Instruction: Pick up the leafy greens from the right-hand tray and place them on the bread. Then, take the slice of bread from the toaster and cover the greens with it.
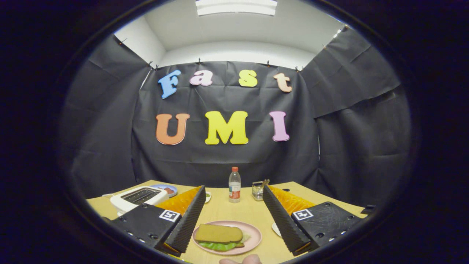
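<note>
Two tool [234, 223] fingers spread wide, released, sandwich [219, 237] on pink plate [254, 234] between them

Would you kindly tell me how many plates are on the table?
2 for certain: a pink plate between the open fingers, under the sandwich, and a blue plate behind the toaster. The fingers may hide others.

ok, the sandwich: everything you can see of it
The sandwich lies flat on a pink plate, between the open gripper fingers, touching neither. A brown bread slice sits on top, with green leaves poking out along its near edge and right end. Any lower slice is hard to make out. The plate rests on the wooden table.
</note>
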Demonstrator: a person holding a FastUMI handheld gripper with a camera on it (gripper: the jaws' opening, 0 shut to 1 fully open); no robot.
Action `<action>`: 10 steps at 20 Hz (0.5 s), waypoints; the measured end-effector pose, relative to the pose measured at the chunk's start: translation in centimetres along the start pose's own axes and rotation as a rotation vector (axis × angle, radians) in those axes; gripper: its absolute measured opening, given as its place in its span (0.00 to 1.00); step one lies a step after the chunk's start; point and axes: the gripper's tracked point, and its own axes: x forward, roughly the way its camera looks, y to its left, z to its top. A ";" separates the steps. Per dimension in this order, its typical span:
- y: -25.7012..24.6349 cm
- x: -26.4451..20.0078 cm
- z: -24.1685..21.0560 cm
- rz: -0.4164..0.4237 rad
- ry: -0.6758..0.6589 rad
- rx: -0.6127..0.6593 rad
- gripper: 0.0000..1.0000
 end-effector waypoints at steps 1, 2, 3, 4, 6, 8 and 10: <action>0.5 -0.5 0.0 0.004 -0.003 0.007 0.95; 1.1 -1.0 0.0 0.010 -0.008 0.010 0.95; 1.9 -1.3 0.1 0.019 -0.017 0.009 0.95; 2.4 -1.7 0.3 0.024 -0.026 0.007 0.95; 3.3 -2.2 0.3 0.027 -0.045 0.007 0.95; 4.1 -2.5 0.3 0.030 -0.059 0.003 0.95; 5.4 -2.9 0.1 0.048 -0.070 -0.003 0.95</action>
